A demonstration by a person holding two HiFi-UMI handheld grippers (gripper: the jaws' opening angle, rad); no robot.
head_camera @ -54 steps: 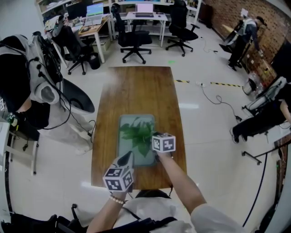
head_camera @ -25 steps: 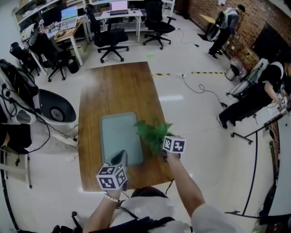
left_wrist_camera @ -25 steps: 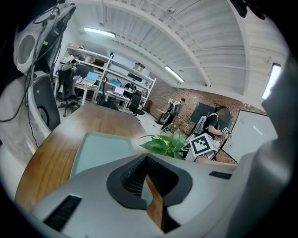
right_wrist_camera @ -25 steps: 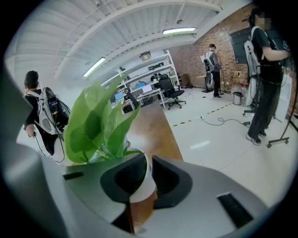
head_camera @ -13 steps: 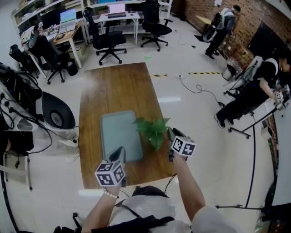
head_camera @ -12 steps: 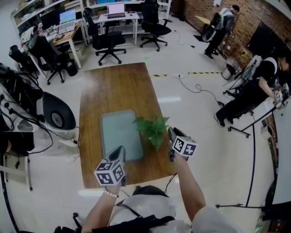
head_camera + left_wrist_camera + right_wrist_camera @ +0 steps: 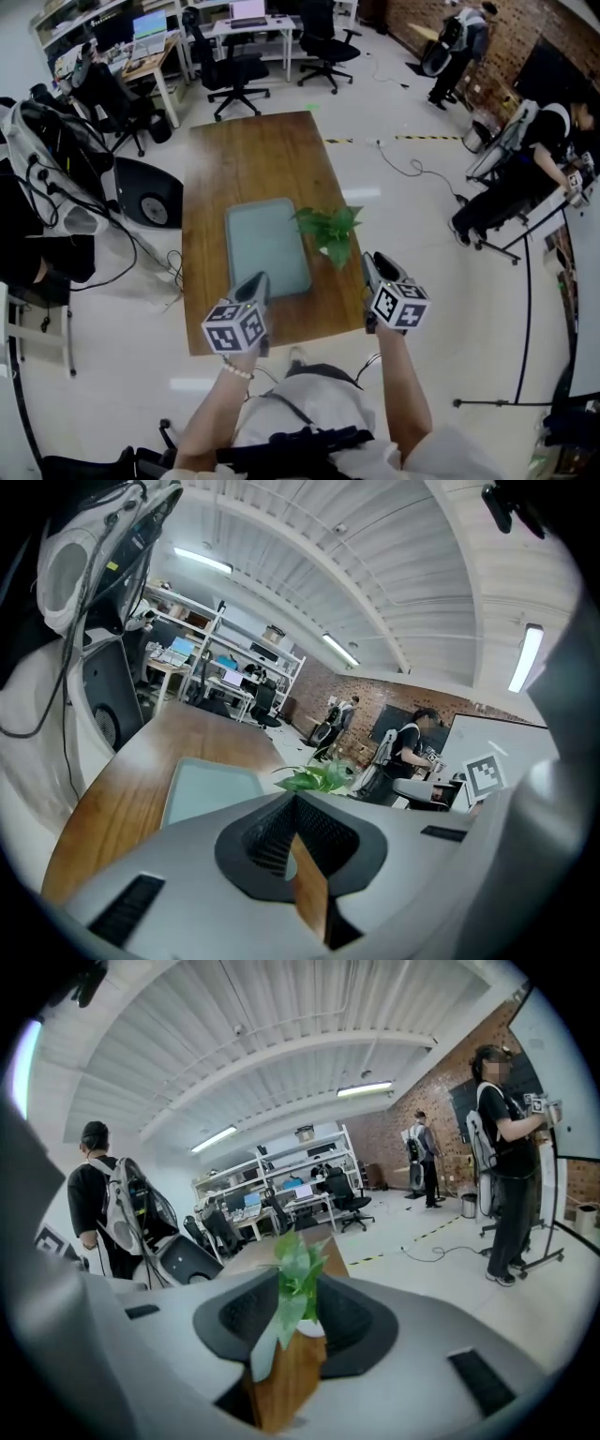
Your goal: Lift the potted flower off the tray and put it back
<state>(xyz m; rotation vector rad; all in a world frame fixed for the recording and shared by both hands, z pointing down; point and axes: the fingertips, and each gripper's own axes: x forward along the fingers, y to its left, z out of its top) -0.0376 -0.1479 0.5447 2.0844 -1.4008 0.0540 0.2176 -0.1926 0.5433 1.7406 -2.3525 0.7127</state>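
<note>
The potted flower [image 7: 330, 230], green leaves in a small white pot, stands on the wooden table [image 7: 253, 159] just right of the grey-green tray [image 7: 267, 246], which has nothing on it. My right gripper [image 7: 368, 258] hangs open a little short of the plant, near the table's front right corner. In the right gripper view the flower [image 7: 298, 1269] shows beyond the parted jaws, untouched. My left gripper [image 7: 258, 278] hovers at the tray's near end, shut on nothing. From the left gripper view I see the tray [image 7: 211, 785] and the leaves [image 7: 314, 778] ahead.
Office chairs [image 7: 234, 70] and desks stand beyond the table's far end. People [image 7: 525, 159] and cables are on the floor to the right. A black case and bags [image 7: 56, 169] sit to the left. The table edge lies just under both grippers.
The flower went from the tray to the table on the tray's right. The right gripper then opened, let go and drew back and up. The left gripper drifted back slightly.
</note>
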